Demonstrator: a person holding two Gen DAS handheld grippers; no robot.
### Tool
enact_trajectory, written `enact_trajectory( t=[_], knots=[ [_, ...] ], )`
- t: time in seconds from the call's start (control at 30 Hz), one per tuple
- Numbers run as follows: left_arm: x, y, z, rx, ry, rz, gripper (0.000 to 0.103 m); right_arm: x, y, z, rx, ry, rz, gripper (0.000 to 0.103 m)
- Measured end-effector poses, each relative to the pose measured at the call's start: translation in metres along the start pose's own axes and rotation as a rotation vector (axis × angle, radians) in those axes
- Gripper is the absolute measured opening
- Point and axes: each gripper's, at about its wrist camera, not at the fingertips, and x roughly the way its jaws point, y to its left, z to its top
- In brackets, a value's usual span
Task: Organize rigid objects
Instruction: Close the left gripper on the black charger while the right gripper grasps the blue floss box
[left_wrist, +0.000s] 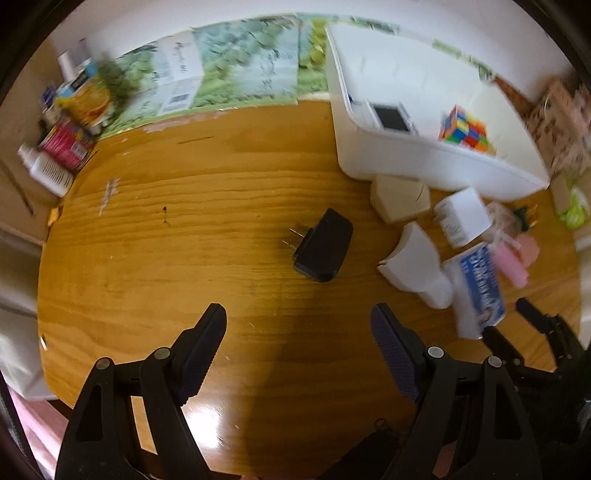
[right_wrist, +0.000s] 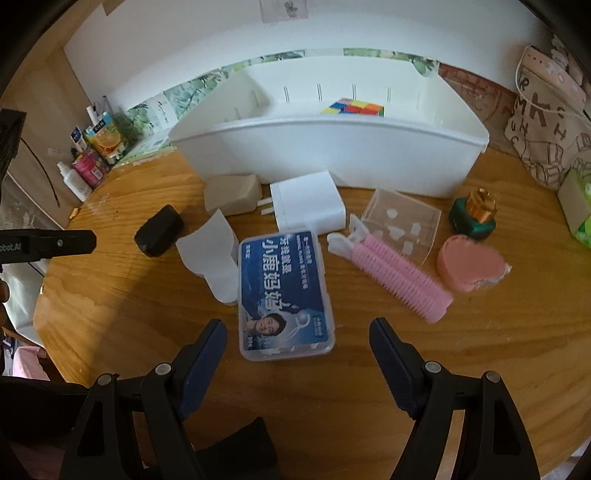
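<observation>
Right wrist view: right gripper (right_wrist: 297, 334) spread wide, empty | blue-labelled clear box (right_wrist: 284, 291) lies flat just ahead, near white bin (right_wrist: 332, 155) | wooden table (right_wrist: 129, 295), white wall (right_wrist: 184, 48) behind.

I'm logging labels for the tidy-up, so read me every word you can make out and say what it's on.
"小鹿妈妈": large white characters on the blue lid of the clear plastic box.
"obot.AI": cut-off lettering on the left gripper, at the picture's left edge.
Small print on the box, bottles and cartons at the back left: too small or blurred to read.
</observation>
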Motion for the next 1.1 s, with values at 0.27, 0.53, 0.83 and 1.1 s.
enact_trajectory(
  t=[0.27,0.53,0.83,1.1],
  knots=[
    [0.034,0.001,0.026,0.084,0.078,-0.009,0.083,0.016,0.011,-0.004,0.067,0.041,-0.055,0.080],
    [0.068,0.012,0.052,0.085,0.166,-0.043,0.085,0.032,0.017,-0.003,0.140,0.065,-0.112,0.080],
    [0.081,0.004,0.065,0.140,0.203,-0.054,0.084,0.042,0.022,0.009,0.158,0.062,-0.151,0.080],
    [0.089,0.004,0.071,0.143,0.214,-0.073,0.082,0.047,0.018,0.019,0.159,0.058,-0.155,0.077]
  ],
)
